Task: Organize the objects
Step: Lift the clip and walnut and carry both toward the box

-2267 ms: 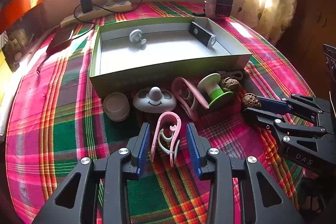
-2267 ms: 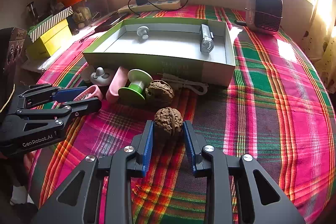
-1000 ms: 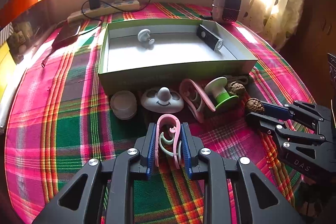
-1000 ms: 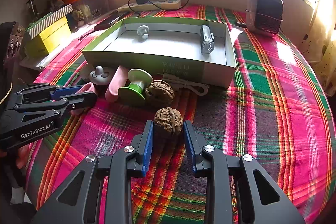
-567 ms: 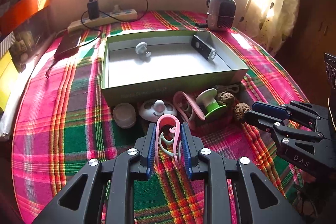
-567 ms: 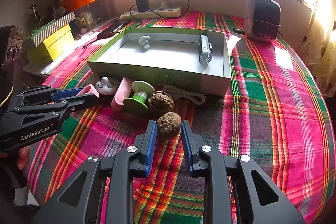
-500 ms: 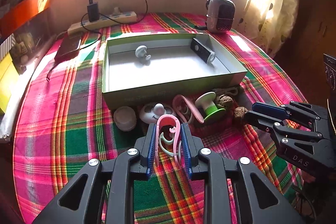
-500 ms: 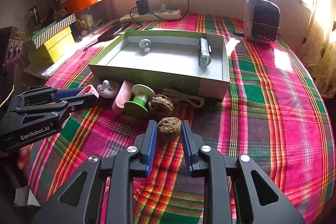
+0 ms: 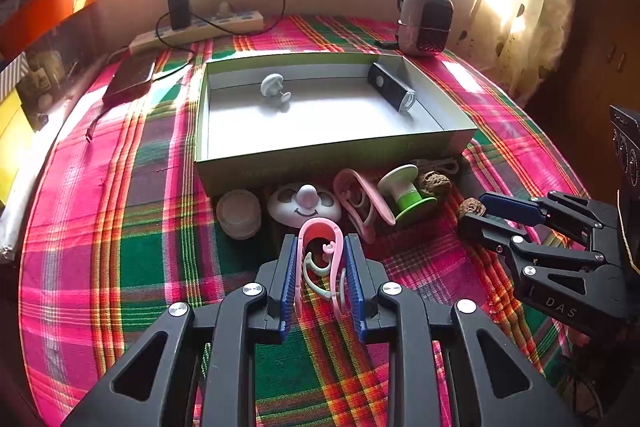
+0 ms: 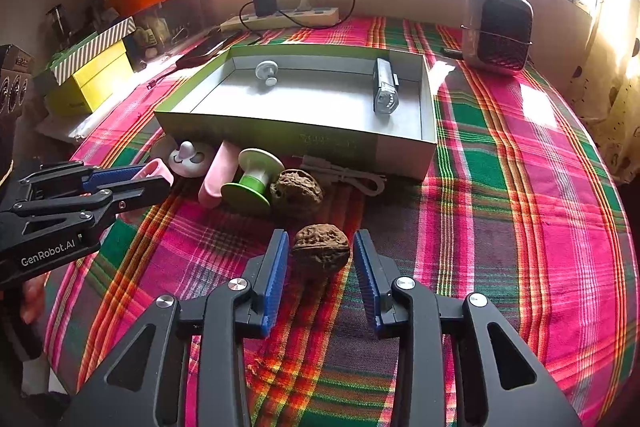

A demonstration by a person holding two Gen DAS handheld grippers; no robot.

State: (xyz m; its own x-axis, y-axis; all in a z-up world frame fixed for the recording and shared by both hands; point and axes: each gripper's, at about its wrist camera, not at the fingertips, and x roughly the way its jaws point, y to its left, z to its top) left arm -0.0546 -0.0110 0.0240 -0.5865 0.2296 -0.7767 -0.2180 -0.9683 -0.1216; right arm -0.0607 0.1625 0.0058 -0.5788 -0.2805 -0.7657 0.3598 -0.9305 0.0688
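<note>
We take the shallow green cardboard box (image 9: 328, 155) with its smooth grey inside as our landmark on the plaid-clothed counter (image 10: 520, 219). Inside it, against its far wall, lies a small white mushroom-shaped knob (image 9: 273, 87), and along its right wall a dark, oblong boxy device (image 9: 390, 91). Just before its near wall lies a row: a round translucent lid (image 9: 239, 213), a white plastic smiling-face piece (image 9: 305, 205), a looped pink clip (image 9: 362, 197), a white-and-green spool (image 9: 406, 193) and a wrinkled brown walnut (image 9: 435, 183), with a pale cord (image 10: 344, 177) touching the wall behind it. Nearer to us than that row, our left hand-held gripper (image 9: 322, 277) pinches a glossy pink hairpin-shaped clip (image 9: 320, 259) between its ribbed blue pads (image 9: 290, 277), both pads pressing on the clip's arms. Off the box's near right corner, our right hand-held gripper (image 10: 320, 271) has its jaws opening around a second walnut (image 10: 321, 251), rough and furrowed, which sits on the cloth between the blue pads, a little gap showing on each side. Behind the box, by the wall, lie a cream power strip (image 9: 200, 29) and a rounded mesh-fronted heater (image 10: 500, 27).
</note>
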